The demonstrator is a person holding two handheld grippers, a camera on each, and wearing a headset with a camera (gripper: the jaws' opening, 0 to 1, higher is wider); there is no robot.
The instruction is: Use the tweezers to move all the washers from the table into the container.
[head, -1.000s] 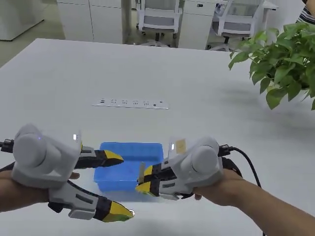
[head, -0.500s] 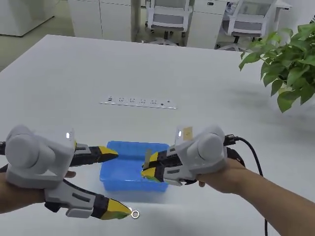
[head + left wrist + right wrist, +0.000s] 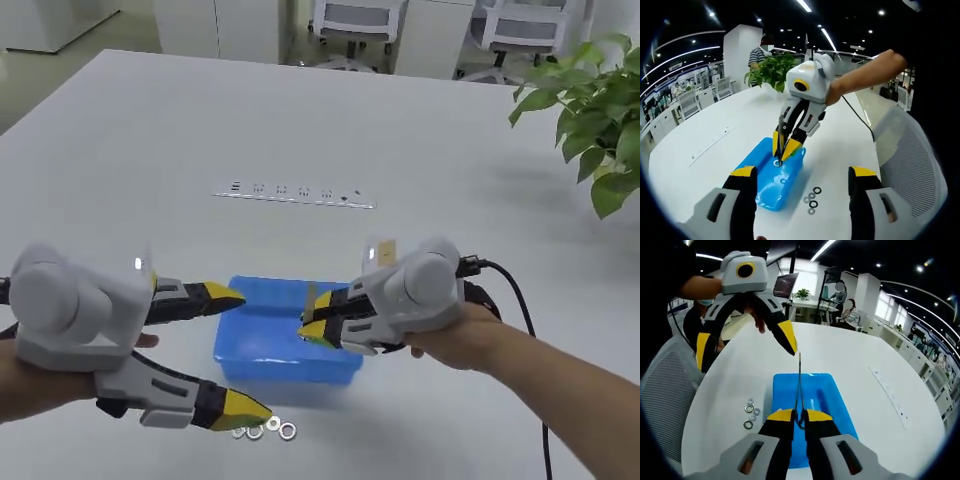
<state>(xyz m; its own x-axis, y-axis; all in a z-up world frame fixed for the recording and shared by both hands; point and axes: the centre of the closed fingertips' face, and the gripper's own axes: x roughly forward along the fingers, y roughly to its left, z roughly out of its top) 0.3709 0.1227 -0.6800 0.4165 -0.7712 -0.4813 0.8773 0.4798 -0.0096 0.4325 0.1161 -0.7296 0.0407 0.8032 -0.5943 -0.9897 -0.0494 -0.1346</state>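
right gripper (image 3: 799,416) fingers clamped on tweezers (image 3: 799,385), tips over blue container (image 3: 827,390), left gripper (image 3: 803,172) fingers wide open, empty, washers (image 3: 270,430) on desk (image 3: 150,130) between container and near desk edge

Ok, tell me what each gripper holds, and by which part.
Right gripper: shut on the tweezers, clamped at their rear end, tips pointing out over the container. Left gripper: open, holding nothing.
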